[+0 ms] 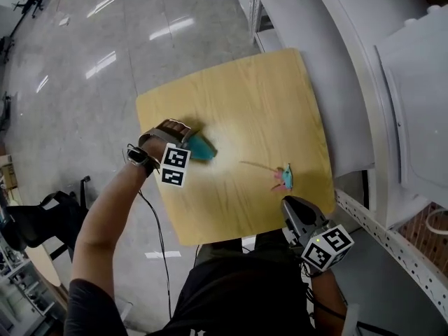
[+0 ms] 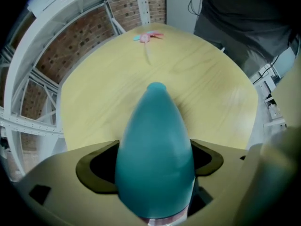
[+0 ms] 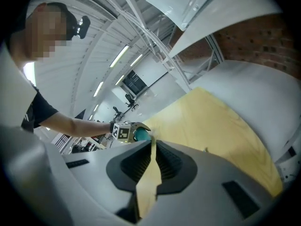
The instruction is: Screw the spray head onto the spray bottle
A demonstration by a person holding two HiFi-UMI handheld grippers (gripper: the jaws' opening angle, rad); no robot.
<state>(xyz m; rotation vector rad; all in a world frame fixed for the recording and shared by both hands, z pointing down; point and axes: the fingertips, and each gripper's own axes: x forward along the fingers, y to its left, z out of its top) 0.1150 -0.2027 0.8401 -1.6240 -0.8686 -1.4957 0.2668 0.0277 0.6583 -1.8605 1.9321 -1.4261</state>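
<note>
spray bottle (image 2: 155, 145) is lying on its side right between the jaws of the left gripper (image 1: 180, 140), which is pointing down onto it; the jaws are standing wide, a dark pad showing on either side of the teal body, and i am reading them as spread around it and not yet squeezing. the bottle's long axis is running flat along the table (image 1: 266, 103), straight up the left gripper view, with a pale pinkish ring at the near end that is probably the neck, though the picture's edge is cutting it off. moving outward, the spray head (image 1: 285, 178) is lying well apart from the bottle, off toward the person's right, its thin dip tube (image 1: 253, 165) trailing back toward the bottle. the right gripper (image 3: 151, 145) is hanging near that head, over the table's near edge, its jaws pressed together with nothing between them. so the right hand is sitting much nearer the head, while the left is over the bottle; the coming move is likely turning on the left closing across the bottle's width and the right opening to take the head, then on bringing tube and neck into line
</note>
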